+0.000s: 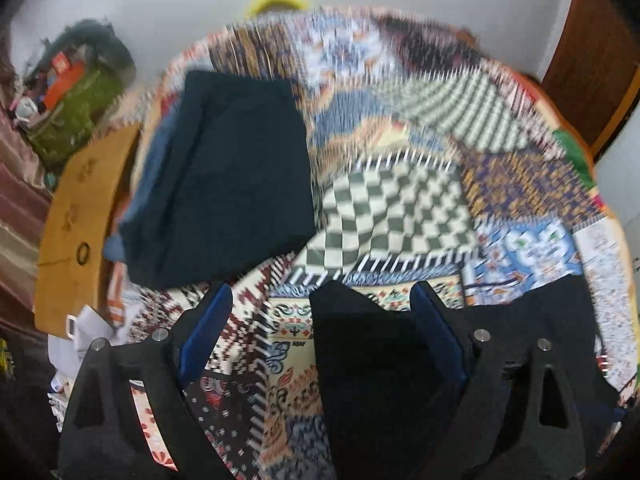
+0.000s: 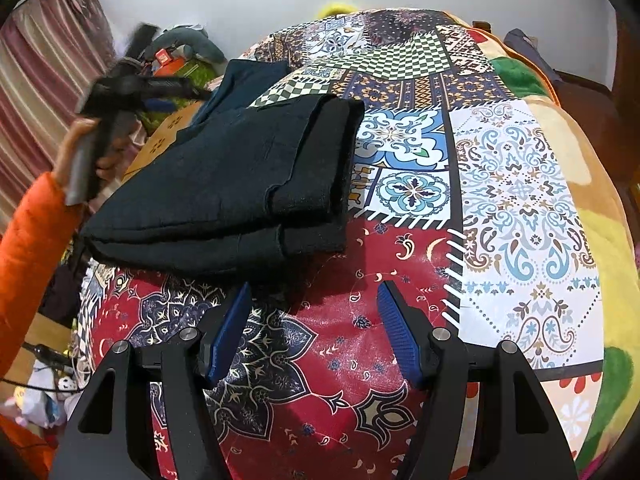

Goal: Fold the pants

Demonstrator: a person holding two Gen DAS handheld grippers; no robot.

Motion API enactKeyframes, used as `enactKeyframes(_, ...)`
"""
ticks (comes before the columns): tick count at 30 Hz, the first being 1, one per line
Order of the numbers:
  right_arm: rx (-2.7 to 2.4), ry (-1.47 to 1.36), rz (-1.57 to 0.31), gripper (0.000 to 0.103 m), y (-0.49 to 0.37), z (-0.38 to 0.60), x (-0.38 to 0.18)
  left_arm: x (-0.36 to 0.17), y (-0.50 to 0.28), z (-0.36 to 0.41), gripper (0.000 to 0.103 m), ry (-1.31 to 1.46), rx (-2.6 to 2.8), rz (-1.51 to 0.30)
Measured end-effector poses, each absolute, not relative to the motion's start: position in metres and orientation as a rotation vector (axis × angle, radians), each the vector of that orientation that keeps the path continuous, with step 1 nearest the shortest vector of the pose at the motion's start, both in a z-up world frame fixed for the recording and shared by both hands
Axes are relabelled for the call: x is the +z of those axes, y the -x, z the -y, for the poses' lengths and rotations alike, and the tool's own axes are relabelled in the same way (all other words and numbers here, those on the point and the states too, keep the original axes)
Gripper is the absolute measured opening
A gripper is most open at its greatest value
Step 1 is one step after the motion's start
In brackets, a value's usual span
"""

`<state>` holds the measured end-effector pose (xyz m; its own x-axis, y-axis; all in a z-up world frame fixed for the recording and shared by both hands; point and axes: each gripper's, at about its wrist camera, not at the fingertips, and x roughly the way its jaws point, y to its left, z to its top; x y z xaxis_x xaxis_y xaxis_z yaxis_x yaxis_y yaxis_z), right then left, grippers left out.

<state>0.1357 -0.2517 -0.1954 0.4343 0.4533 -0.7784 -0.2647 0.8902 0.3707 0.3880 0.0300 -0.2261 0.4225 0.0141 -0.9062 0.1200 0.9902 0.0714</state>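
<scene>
Folded black pants [image 2: 240, 188] lie on the patchwork bedspread [image 2: 512, 184], just beyond my right gripper [image 2: 314, 300], which is open with nothing between its fingers. Behind them lies a dark teal folded garment [image 2: 248, 76], which fills the upper left [image 1: 224, 176] of the blurred left wrist view. My left gripper [image 1: 320, 292] stands wide open. Black pants fabric [image 1: 380, 380] lies between its jaws, close to the right finger, and the pads do not press on it. A hand in an orange sleeve [image 2: 28, 248] holds that left gripper [image 2: 160, 88] at the left of the pants.
A brown cardboard sheet [image 1: 80, 220] and a green bag with clutter [image 1: 76, 120] sit beyond the bed's left edge. Striped curtains [image 2: 44, 60] hang at the left. An orange, yellow and green blanket [image 2: 580, 168] covers the bed's right side. A wooden door [image 1: 588, 60] stands far right.
</scene>
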Motion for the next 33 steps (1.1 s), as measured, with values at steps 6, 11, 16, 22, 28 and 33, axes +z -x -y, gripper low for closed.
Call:
enactKeyframes(6, 0.422, -0.21, -1.015, 0.061, -0.134, 0.262, -0.19, -0.273, -0.386, -0.035, 0.095, -0.193, -0.074, -1.235)
enactKeyframes(11, 0.395, -0.218, -0.998, 0.061, -0.134, 0.274, -0.185, -0.27, -0.359, -0.057, 0.095, -0.187, -0.066, -1.244)
enactKeyframes(16, 0.389, -0.227, -0.971, 0.061, -0.133, 0.28, -0.179, -0.257, -0.311, -0.081, 0.095, -0.185, -0.054, -1.238)
enactKeyframes(22, 0.421, -0.205, -0.936, 0.061, -0.134, 0.272, -0.169, -0.243, -0.253, -0.098, 0.095, -0.1, -0.06, -1.228)
enactKeyframes(28, 0.459, -0.185, -0.914, 0.061, -0.134, 0.257, -0.163, -0.23, -0.208, -0.091, 0.095, -0.042, -0.068, -1.165)
enactKeyframes(33, 0.483, -0.169, -0.908, 0.061, -0.135, 0.245, -0.162, -0.222, -0.186, -0.082, 0.095, -0.001, -0.1, -1.148)
